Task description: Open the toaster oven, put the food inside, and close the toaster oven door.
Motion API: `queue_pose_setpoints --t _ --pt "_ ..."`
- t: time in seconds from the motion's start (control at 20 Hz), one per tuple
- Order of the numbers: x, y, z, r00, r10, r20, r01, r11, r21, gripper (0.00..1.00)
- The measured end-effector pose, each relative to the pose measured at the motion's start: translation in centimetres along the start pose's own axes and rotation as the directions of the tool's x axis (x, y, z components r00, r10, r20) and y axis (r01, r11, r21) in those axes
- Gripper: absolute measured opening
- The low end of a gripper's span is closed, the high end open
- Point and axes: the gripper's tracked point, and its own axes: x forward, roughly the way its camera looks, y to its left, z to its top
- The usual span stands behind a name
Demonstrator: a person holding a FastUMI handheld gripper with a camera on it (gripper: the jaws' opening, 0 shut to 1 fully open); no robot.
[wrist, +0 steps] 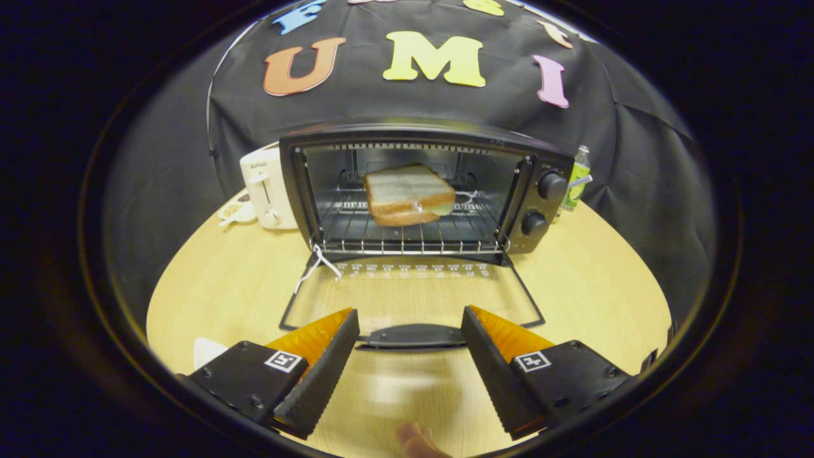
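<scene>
Table [210, 299]: round, light wood, black cloth wall behind it.

Oven [420, 191]: black, sits at the table's far edge, front facing the gripper. Two knobs [551, 186] stacked on its right panel.

Door [413, 292]: fully down, lying flat on the table in front of the oven, glass up. Its handle [412, 335] is at the near end, lying between the fingertips.

Bread [409, 194]: one sliced piece, inside the oven on the wire rack [407, 238], roughly centred.

Gripper [410, 334]: jaws wide apart, holding nothing; the fingertips flank the handle, contact cannot be told.

Toaster [267, 184]: white, touching or just beside the oven's left wall, near the table's far-left edge. A small dish [235, 211] lies just in front-left of it.

Bottle [577, 175]: greenish, behind the oven's right side.

White string [318, 262]: hangs at the door's left hinge corner.

A fingertip [416, 442] shows at the near edge, below the fingers.
</scene>
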Motion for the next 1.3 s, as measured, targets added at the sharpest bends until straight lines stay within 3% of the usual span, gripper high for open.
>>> queue_pose_setpoints --t 0.3,0.7,1.0,1.15,1.3 --pt "-0.1 -0.1 -2.8 0.998 0.019 -0.062 -0.018 1.000 0.014 1.00" --pt "0.1 0.1 -2.9 0.998 0.014 -0.068 -0.013 1.000 0.003 1.00" --pt "0.2 0.0 -2.7 0.999 0.042 -0.032 -0.042 0.999 0.009 1.00" --pt "0.0 -0.1 -0.9 0.998 0.038 0.049 -0.038 0.999 -0.008 1.00" --pt "0.0 -1.1 0.5 0.996 -0.019 0.090 0.019 1.000 -0.007 1.00"
